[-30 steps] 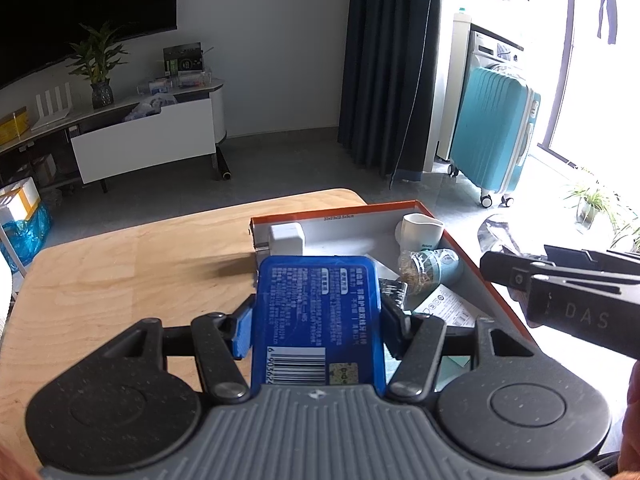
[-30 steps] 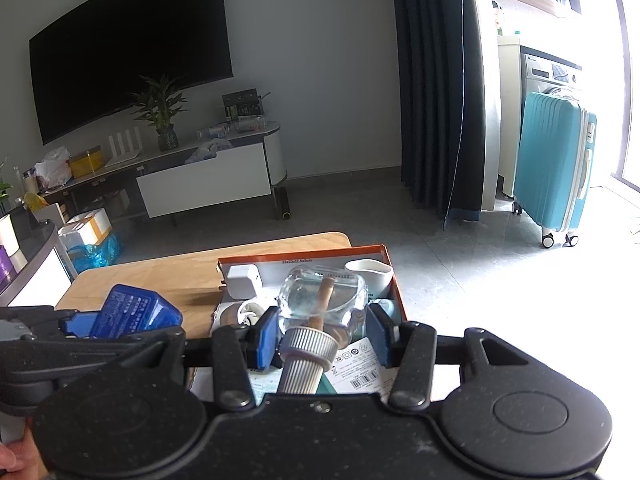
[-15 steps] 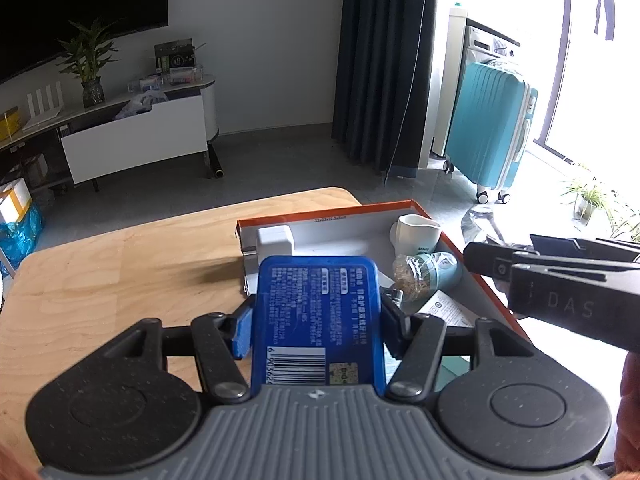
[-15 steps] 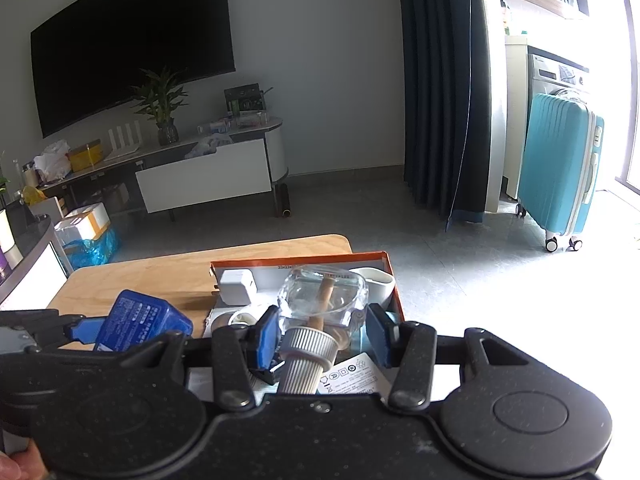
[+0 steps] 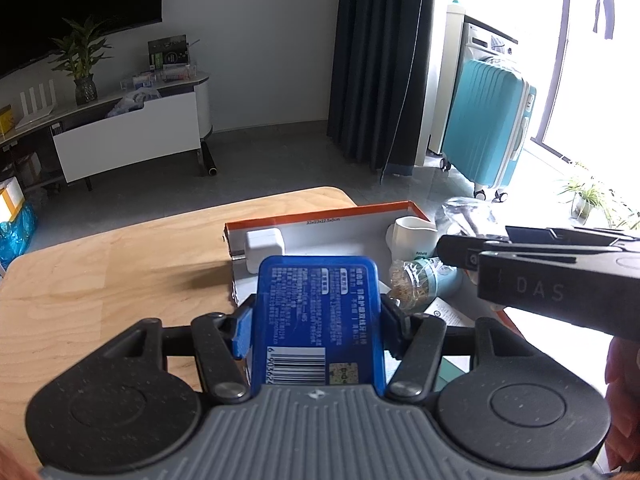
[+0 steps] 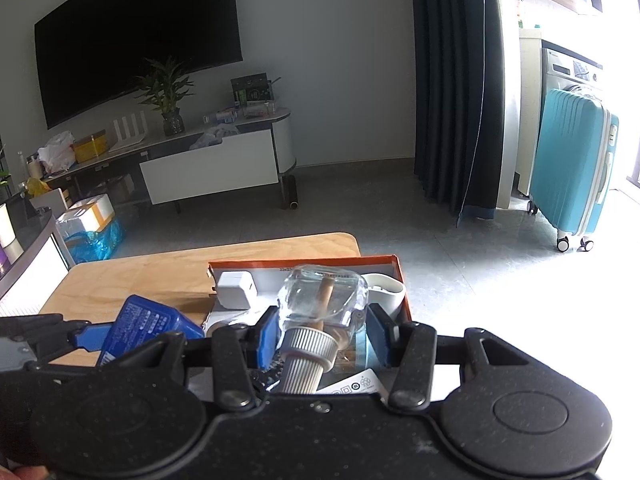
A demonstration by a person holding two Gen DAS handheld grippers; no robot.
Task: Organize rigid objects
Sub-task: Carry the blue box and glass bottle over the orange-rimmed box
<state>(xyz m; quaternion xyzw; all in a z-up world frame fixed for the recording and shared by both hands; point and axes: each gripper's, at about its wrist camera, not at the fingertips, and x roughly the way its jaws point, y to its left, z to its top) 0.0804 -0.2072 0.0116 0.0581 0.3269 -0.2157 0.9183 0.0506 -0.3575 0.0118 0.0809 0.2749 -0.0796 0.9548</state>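
My left gripper point(image 5: 316, 332) stayed clamped on the blue tin point(image 5: 318, 316), held above the near edge of the orange box point(image 5: 320, 213). My right gripper point(image 6: 322, 336) kept its grip on the clear bottle point(image 6: 324, 300) and had drifted sideways over the box since a second before. Neither was down yet; both, I judged, were about to join the white charger point(image 5: 264, 249) and cup point(image 5: 412, 237) inside.

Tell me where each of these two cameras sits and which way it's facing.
Left wrist: on the left gripper, looking forward and down over the blue box it clamps toward the orange-rimmed box; right gripper and fingers at right.
Right wrist: on the right gripper, holding a clear bottle; left gripper at left.
Shared: orange-rimmed box, white charger, teal suitcase.
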